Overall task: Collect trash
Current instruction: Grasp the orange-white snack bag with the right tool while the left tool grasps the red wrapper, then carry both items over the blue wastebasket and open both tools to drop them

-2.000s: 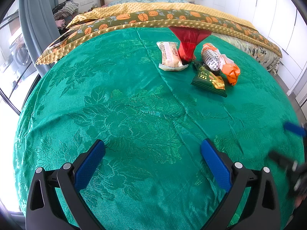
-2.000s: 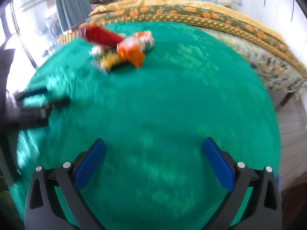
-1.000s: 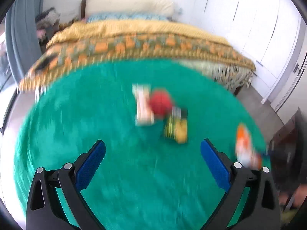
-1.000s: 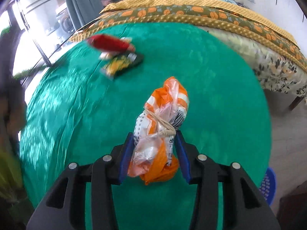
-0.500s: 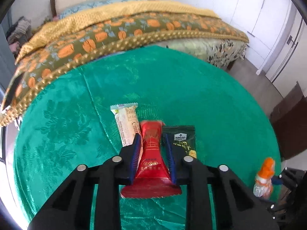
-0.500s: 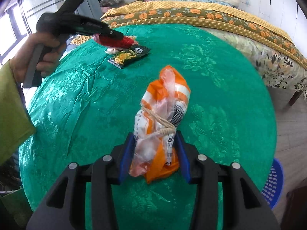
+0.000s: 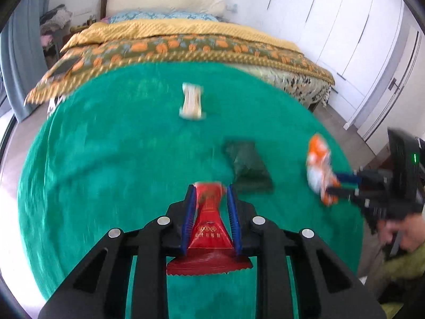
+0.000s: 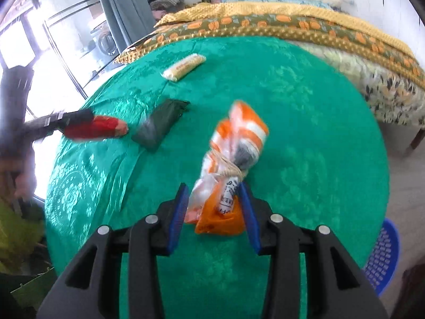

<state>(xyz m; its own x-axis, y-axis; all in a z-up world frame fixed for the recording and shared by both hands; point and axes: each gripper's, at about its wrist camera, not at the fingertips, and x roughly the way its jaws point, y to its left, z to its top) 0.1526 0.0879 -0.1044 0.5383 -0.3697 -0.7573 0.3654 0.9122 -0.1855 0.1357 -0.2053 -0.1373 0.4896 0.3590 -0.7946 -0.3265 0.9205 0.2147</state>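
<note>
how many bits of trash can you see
4: red packet in the left jaws, orange bag in the right jaws, dark packet and pale packet on the cloth.

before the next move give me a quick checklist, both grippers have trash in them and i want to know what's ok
1. Left gripper shut on the red packet: ok, packet pinched between the pads.
2. Right gripper on the orange-and-white bag: ok, jaws are closing, bag between them, though it leans to one side.
3. Both held items off the green cloth: cannot tell, frames blurred.
4. Blue basket within view for a drop: ok, on the floor past the cloth's edge at lower right.
5. Trash left on the cloth: not ok, dark green packet and pale snack bar both lie there.
</note>
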